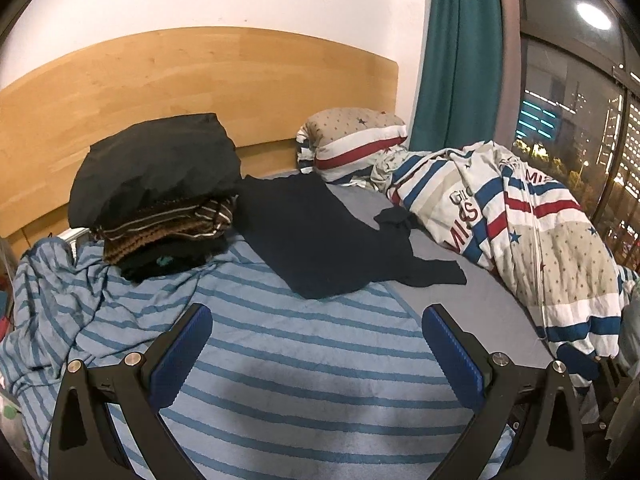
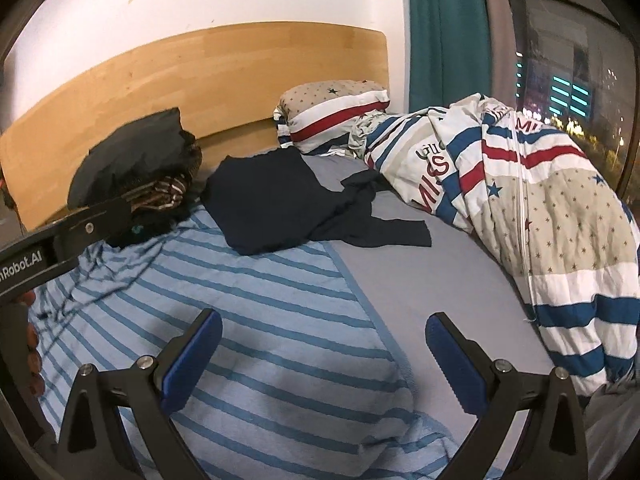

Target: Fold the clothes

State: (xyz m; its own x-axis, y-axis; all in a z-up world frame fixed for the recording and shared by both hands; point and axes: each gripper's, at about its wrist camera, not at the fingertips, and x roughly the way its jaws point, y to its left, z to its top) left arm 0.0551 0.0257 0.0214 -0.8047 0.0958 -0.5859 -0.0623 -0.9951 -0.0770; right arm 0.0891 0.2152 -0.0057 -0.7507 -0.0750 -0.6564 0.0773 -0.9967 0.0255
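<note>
A stack of folded clothes [image 1: 160, 208] is seen at the head of the bed, near the wooden headboard [image 1: 160, 80], so part of the folding is judged to be done. At least 2 garments are left. A blue striped shirt [image 1: 300, 360] is spread on the grey sheet [image 1: 460, 280] directly under both grippers, its left side bunched and wrinkled; it is judged to be the piece in hand. A dark garment [image 1: 312, 232] lies beyond it, loosely laid out, overlapping the striped shirt's far edge and lying just beside the stack, with a sleeve or strap trailing to the right.

The left gripper [image 1: 316, 344] is held above the striped shirt with its jaws spread wide and nothing between them. The right gripper [image 2: 324, 352] is likewise held wide open and empty, over the shirt's right edge where it meets the sheet. In the right wrist view the body of the left gripper is seen at the left edge, with fingertips of a hand [image 2: 32, 340] around it.

A crumpled star-and-stripe quilt [image 1: 540, 240] is heaped along the right side and a matching pillow [image 1: 352, 140] rests against the headboard. The quilt is judged to narrow the free space for folding. A teal curtain [image 1: 460, 60] and a night window [image 1: 580, 120] are beyond.
</note>
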